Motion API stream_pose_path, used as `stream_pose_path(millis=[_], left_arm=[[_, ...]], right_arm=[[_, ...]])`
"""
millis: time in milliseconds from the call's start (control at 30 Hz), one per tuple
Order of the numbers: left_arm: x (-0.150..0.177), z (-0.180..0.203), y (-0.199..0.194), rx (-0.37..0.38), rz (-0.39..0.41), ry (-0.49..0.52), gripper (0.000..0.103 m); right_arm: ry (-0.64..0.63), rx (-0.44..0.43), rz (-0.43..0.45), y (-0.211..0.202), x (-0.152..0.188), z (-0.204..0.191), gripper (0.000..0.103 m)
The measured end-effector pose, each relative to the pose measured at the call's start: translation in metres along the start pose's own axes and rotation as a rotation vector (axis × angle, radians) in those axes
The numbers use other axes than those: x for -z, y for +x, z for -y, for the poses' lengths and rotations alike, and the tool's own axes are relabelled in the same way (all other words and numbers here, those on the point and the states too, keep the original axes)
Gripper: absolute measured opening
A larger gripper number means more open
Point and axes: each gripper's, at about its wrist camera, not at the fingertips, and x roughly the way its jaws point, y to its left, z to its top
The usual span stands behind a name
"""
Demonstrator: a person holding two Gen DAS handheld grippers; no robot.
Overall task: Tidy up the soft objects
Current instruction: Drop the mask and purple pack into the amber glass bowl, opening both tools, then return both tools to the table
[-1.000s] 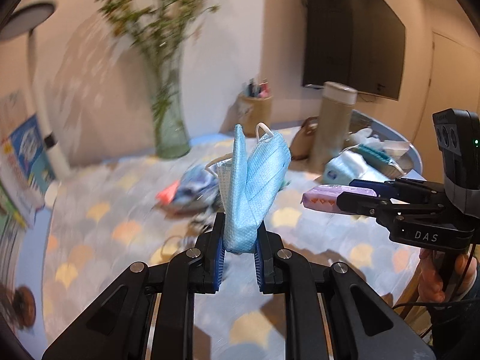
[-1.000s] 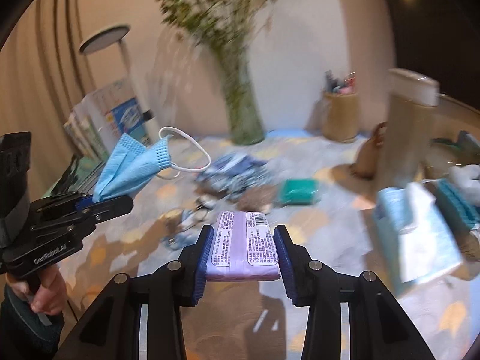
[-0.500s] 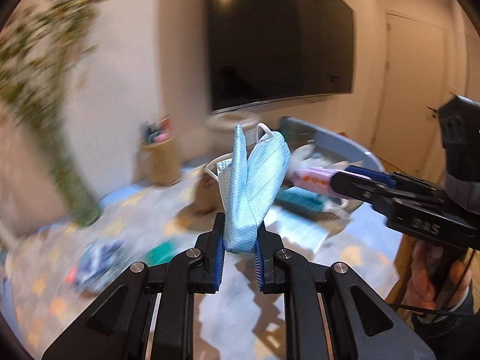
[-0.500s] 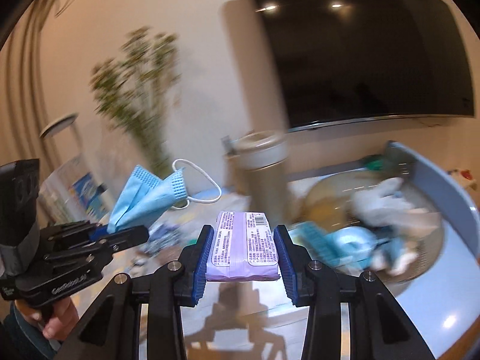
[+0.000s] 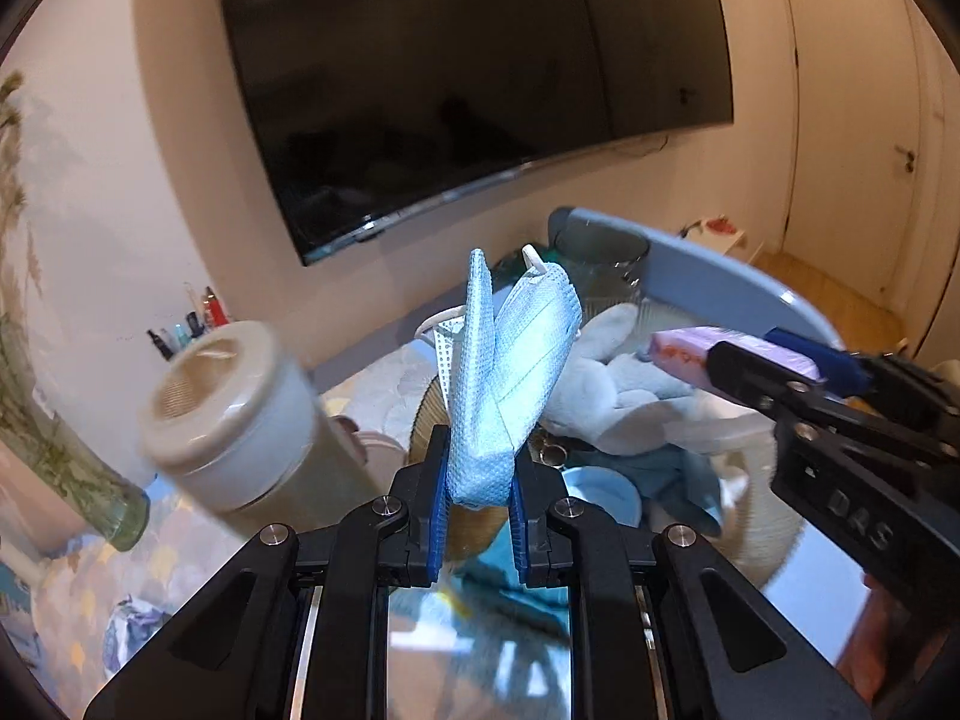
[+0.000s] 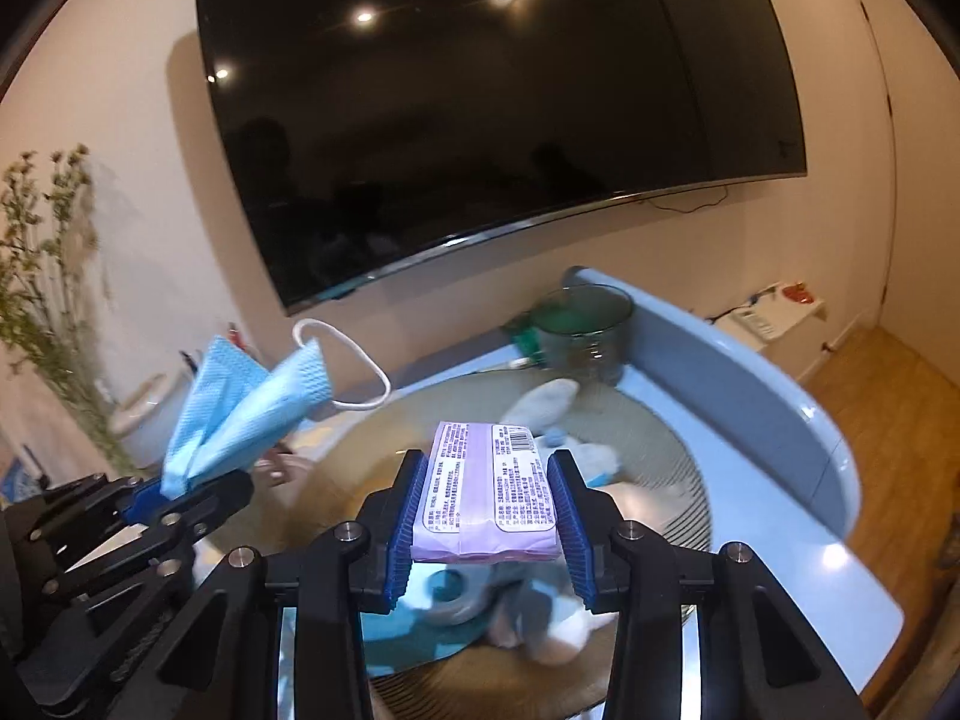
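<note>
Blue-padded fingers (image 5: 441,495) of the left gripper (image 5: 478,501) pinch the lower fold of a pale blue face mask (image 5: 510,372), which stands upright, creased and fanned open, white ear loop at its top; the right gripper (image 6: 489,519) clamps a lilac tissue pack (image 6: 486,495) by its sides, flat, its white panels of small print and barcode too fine to read. Both hang above a round woven basket (image 6: 672,468) of soft things on the blue table (image 6: 780,516); "DAS" is readable on the right gripper's body.
</note>
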Motion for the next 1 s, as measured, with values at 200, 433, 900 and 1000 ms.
stream_pose_path(millis=[200,433,900,1000], left_arm=[[0.006,0.010,0.022,-0.001,-0.051,0.011,0.043],[0.020,0.013,0.006,0.016,-0.038,0.019,0.047],[0.046,-0.022,-0.081,0.037,0.065,-0.031,0.047],[0.056,-0.032,-0.096,0.031,0.076,-0.044,0.047]], right_arm=[[-0.016,0.026,-0.036,0.015,0.002,0.006,0.045],[-0.067,0.041,0.022,-0.007,0.009,-0.001,0.062],[-0.223,0.133,0.206,-0.098,0.021,-0.059,0.062],[-0.270,0.142,0.226,-0.111,0.028,-0.079,0.062]])
